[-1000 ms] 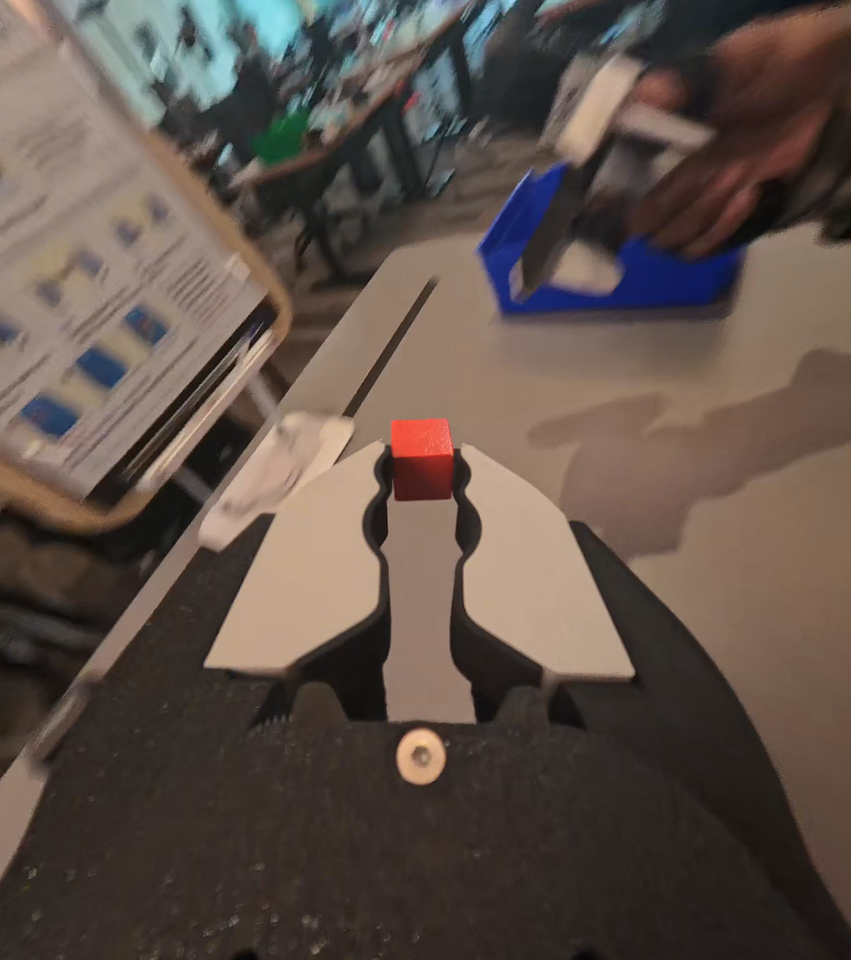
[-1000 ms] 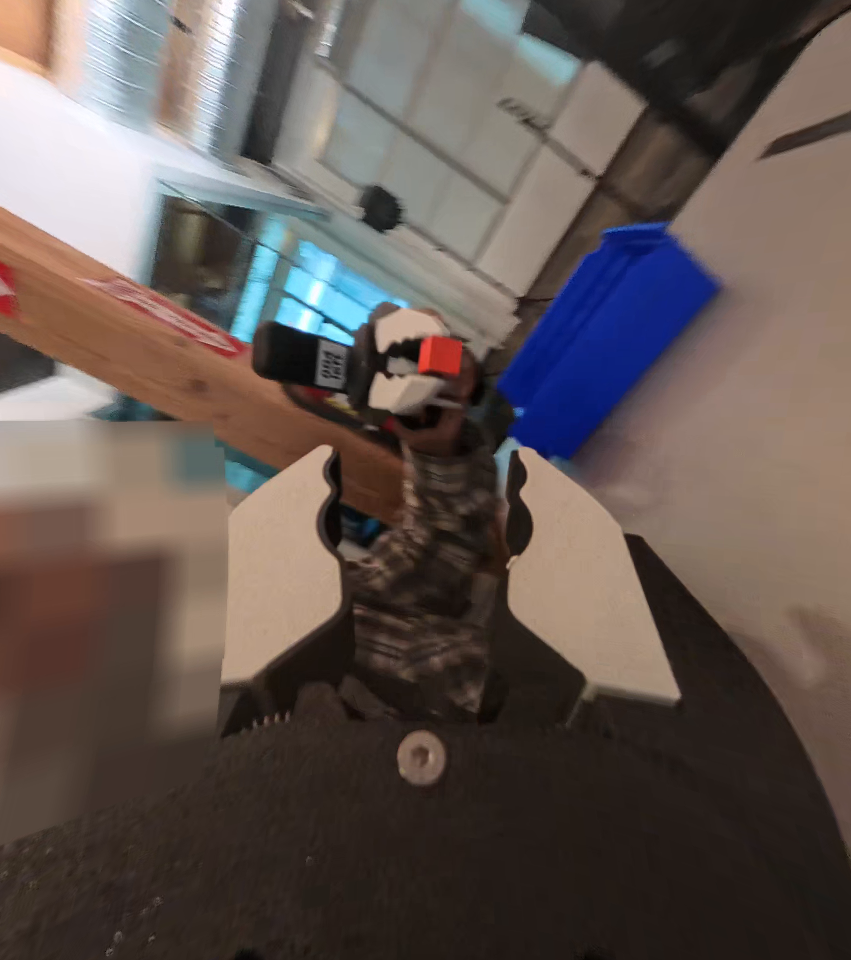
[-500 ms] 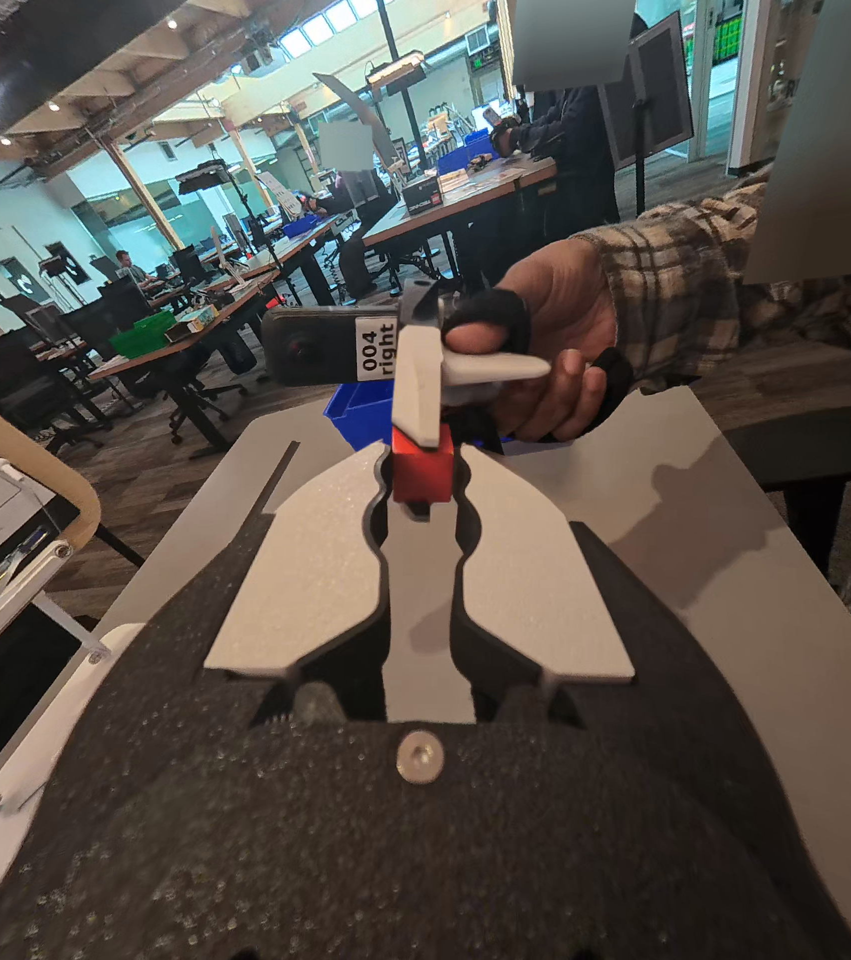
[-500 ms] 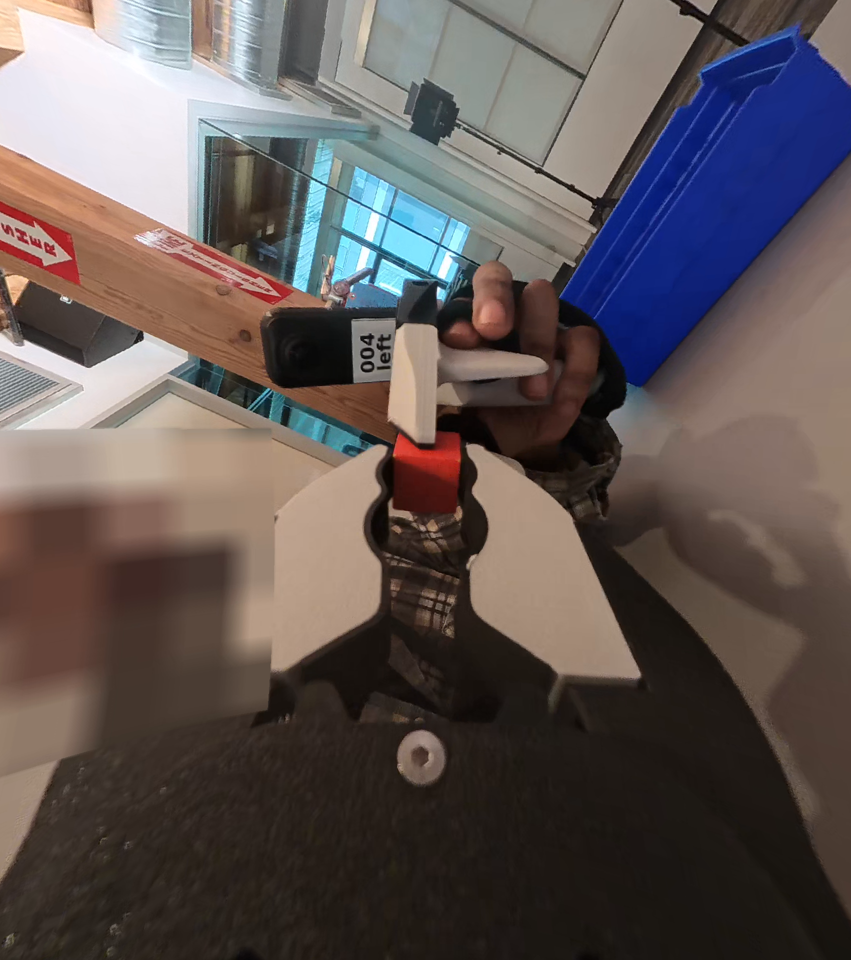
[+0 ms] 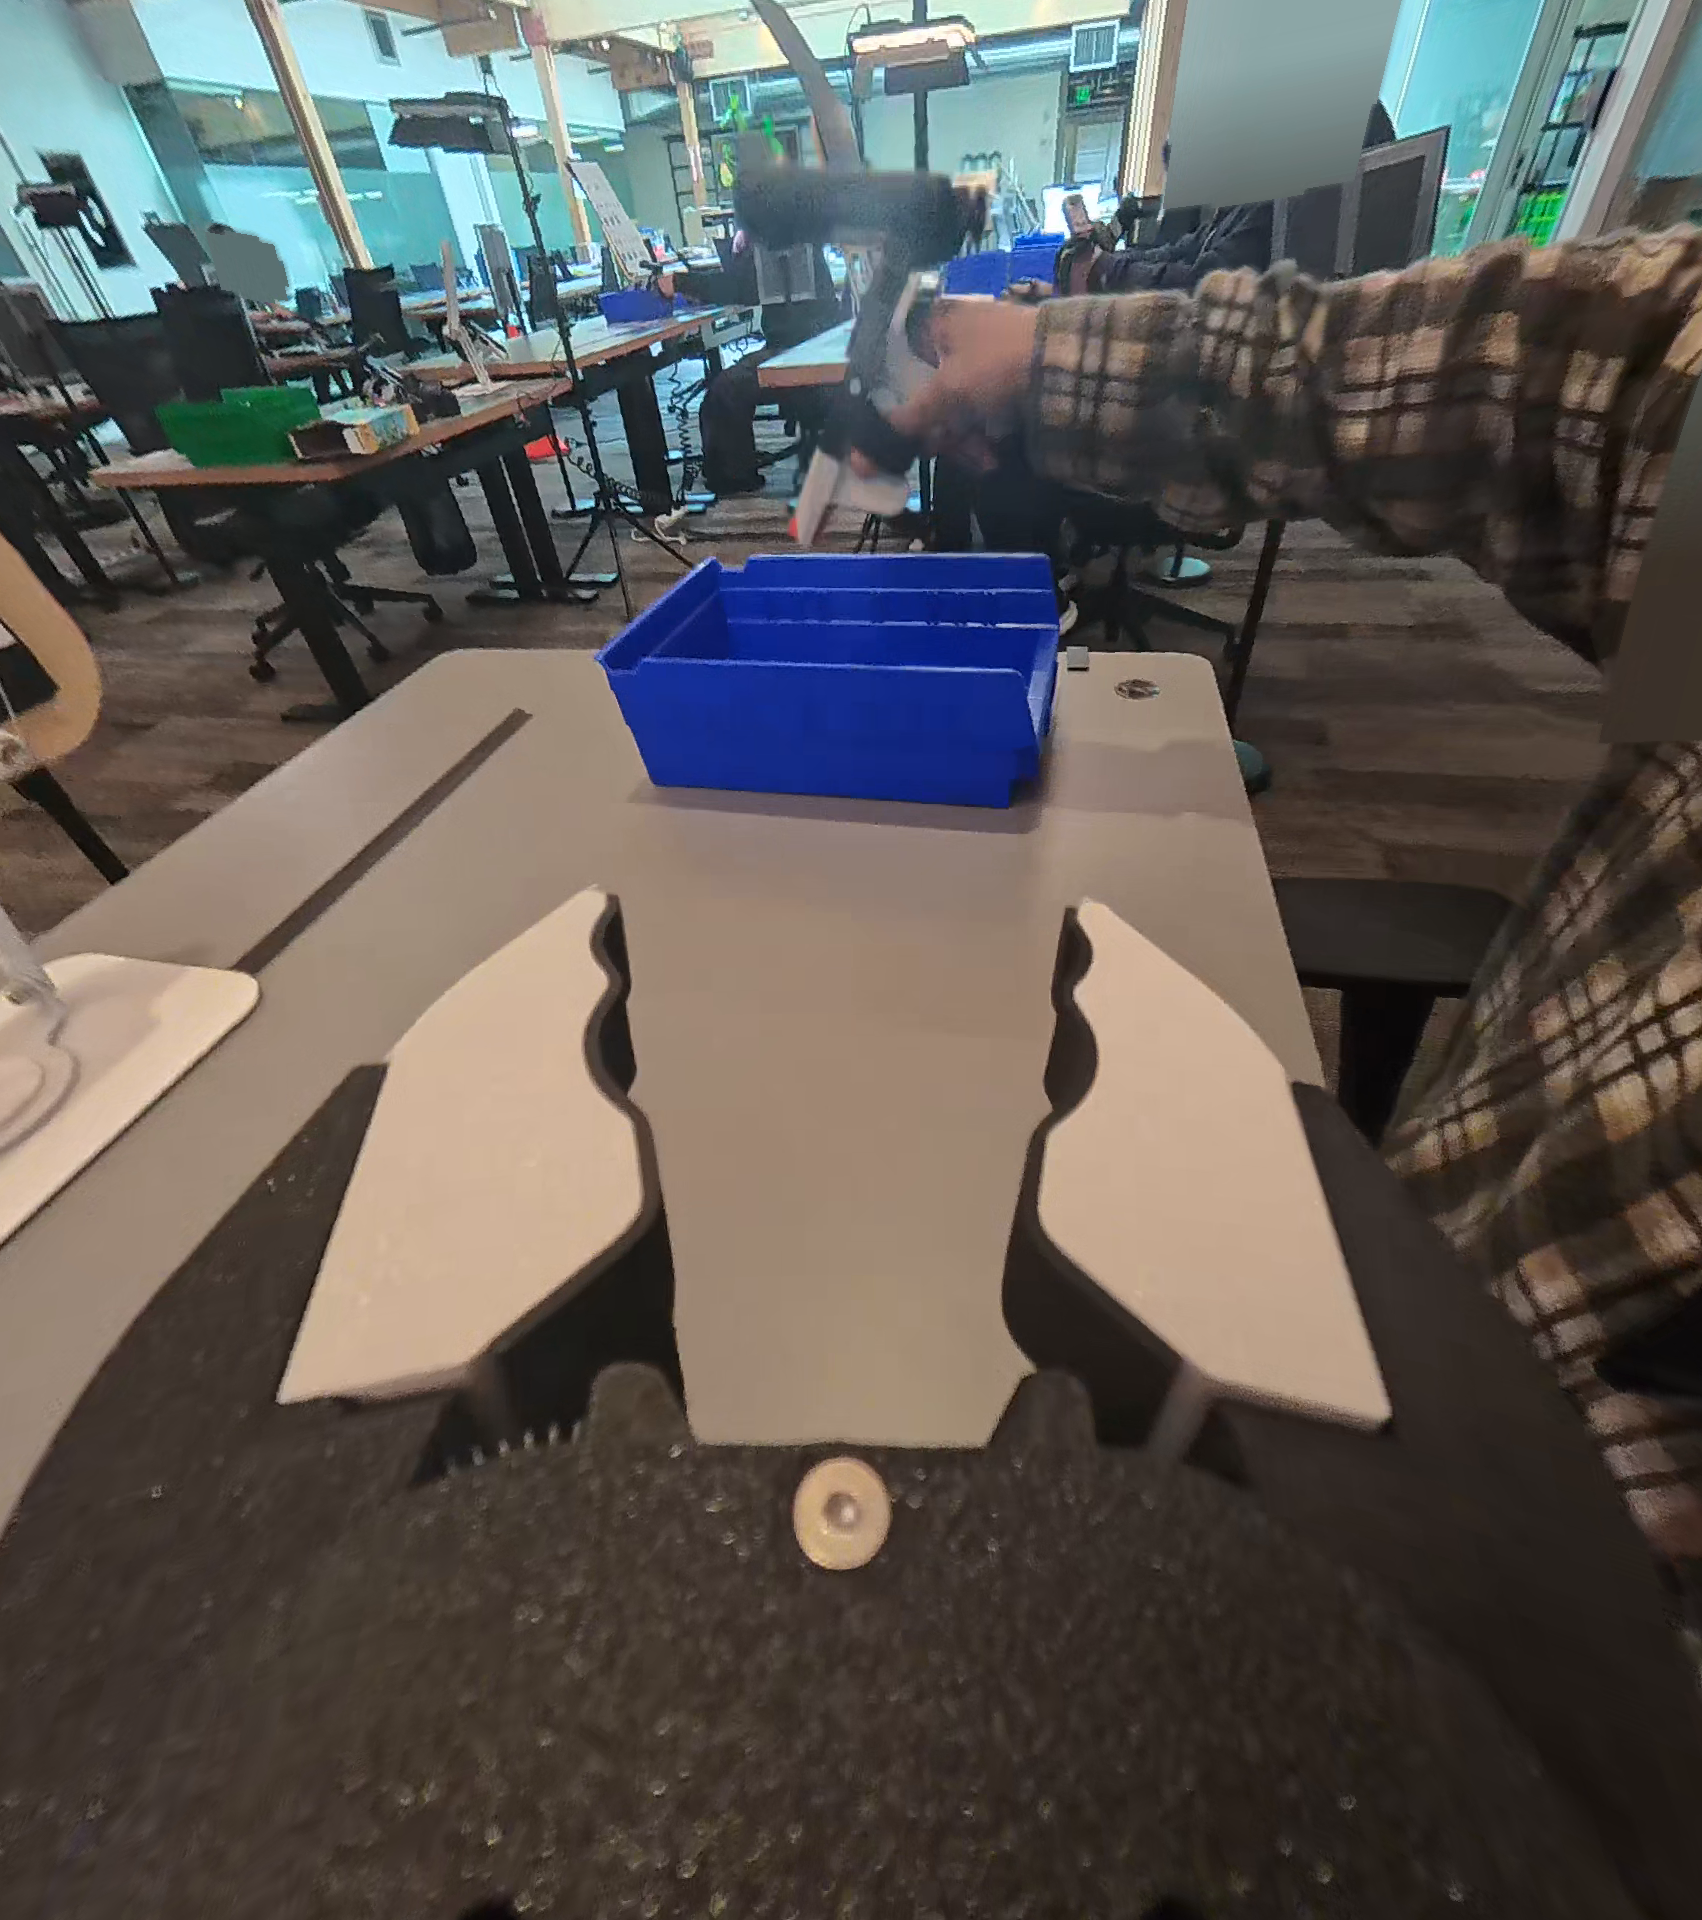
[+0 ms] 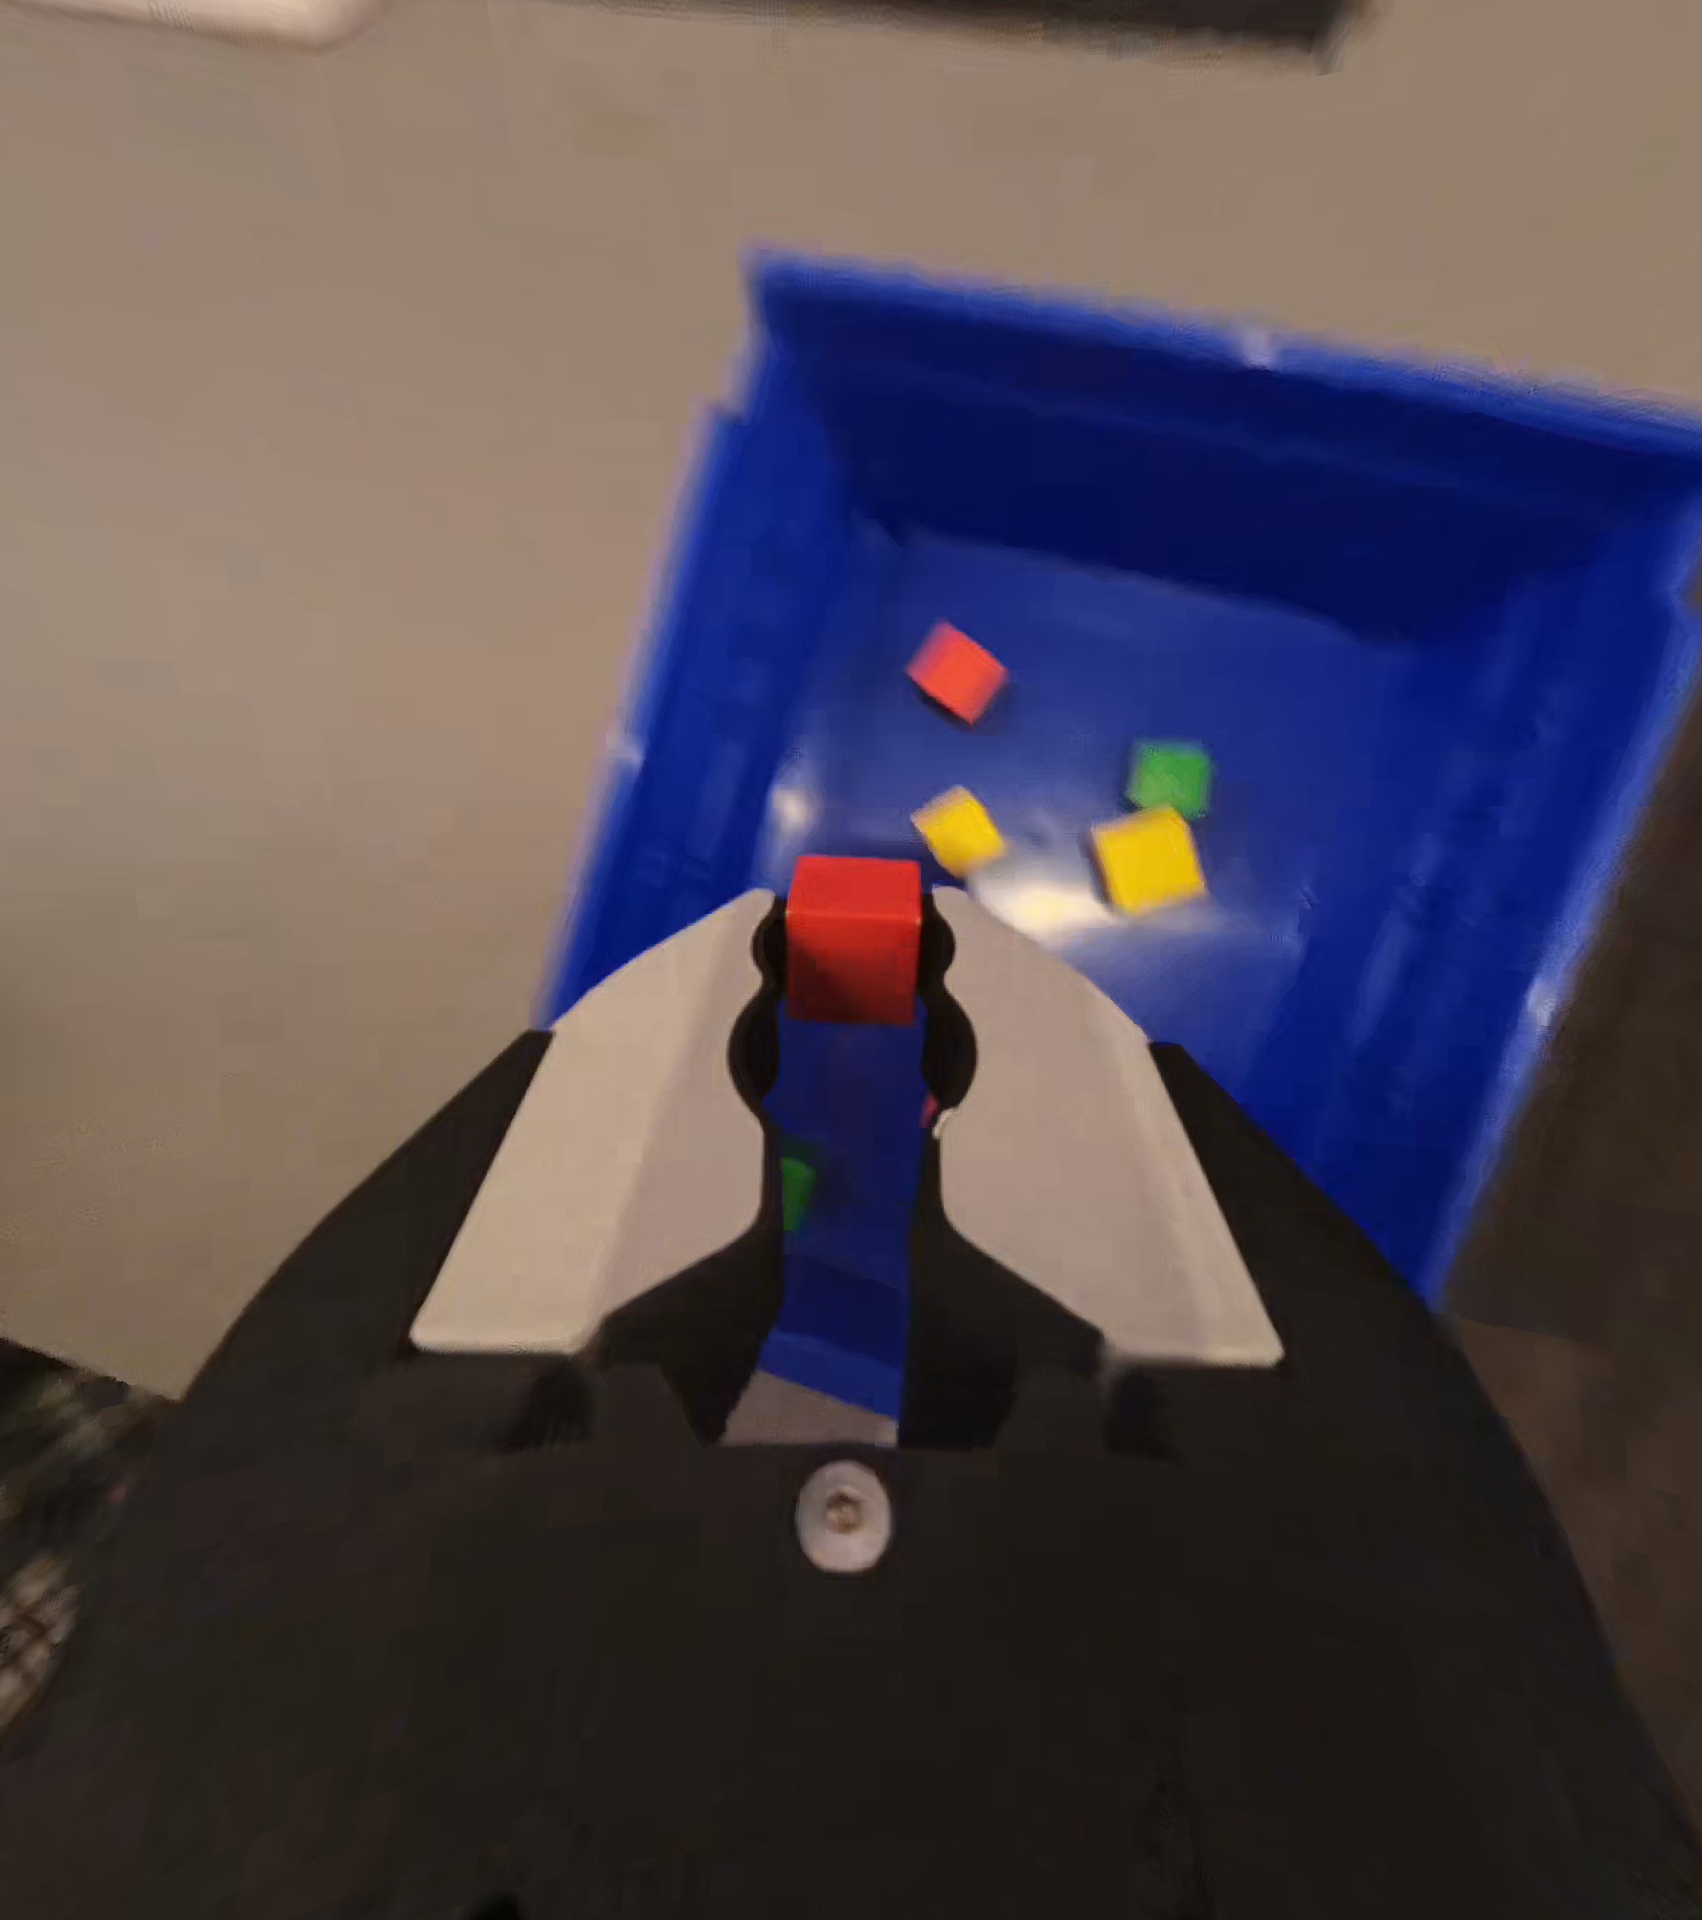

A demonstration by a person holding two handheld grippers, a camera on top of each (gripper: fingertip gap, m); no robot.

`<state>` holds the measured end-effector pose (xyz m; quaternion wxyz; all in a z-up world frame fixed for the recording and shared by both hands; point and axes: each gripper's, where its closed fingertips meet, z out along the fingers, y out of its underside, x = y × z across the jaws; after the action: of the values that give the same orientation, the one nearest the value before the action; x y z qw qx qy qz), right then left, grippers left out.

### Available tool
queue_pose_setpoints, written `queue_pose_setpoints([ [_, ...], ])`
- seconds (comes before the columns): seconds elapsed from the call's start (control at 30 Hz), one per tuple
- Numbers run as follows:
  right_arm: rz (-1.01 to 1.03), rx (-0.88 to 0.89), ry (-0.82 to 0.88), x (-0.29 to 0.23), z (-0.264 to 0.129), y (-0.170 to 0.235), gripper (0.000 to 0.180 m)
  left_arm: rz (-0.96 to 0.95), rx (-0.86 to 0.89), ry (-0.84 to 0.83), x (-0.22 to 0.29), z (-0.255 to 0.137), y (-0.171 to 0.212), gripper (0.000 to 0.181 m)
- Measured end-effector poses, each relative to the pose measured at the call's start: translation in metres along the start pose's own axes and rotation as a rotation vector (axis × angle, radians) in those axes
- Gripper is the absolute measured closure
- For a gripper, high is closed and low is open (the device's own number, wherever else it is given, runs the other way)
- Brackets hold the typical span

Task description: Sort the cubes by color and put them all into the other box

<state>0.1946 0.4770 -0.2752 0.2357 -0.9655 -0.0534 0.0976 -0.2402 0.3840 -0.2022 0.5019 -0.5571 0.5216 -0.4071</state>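
Note:
My right gripper is shut on a red cube and holds it above the near left side of a blue box. Inside that box lie a red cube, two yellow cubes, a green cube and another green cube seen between my fingers. My left gripper is open and empty above the grey table. In the left wrist view the blue box stands at the far end, with the right gripper, blurred, above it.
A white stand base sits on the table's left edge. A person's plaid sleeve reaches across at the upper right. A dark slot runs along the table's left side. Desks and chairs fill the room behind.
The red cube passed from my left gripper to my right one. My left gripper opened and drew back. My right gripper swung over the blue box with the cube.

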Motion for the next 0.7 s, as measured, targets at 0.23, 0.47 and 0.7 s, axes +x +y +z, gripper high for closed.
queue_pose_setpoints([
  [0.23, 0.098, -0.218, 0.106, 0.064, 0.046, 0.062, 0.154, 0.018, -0.182, -0.024, 0.005, 0.002, 0.037, 0.104],
  [0.47, 0.107, 0.059, 0.109, 0.048, -0.005, 0.015, 0.120, -0.016, -0.215, -0.217, -0.033, -0.049, 0.035, 0.106],
  [0.7, -0.125, 0.269, -0.184, -0.085, -0.063, -0.010, 0.133, -0.157, -0.497, -0.601, -0.124, -0.212, 0.060, 0.110],
])
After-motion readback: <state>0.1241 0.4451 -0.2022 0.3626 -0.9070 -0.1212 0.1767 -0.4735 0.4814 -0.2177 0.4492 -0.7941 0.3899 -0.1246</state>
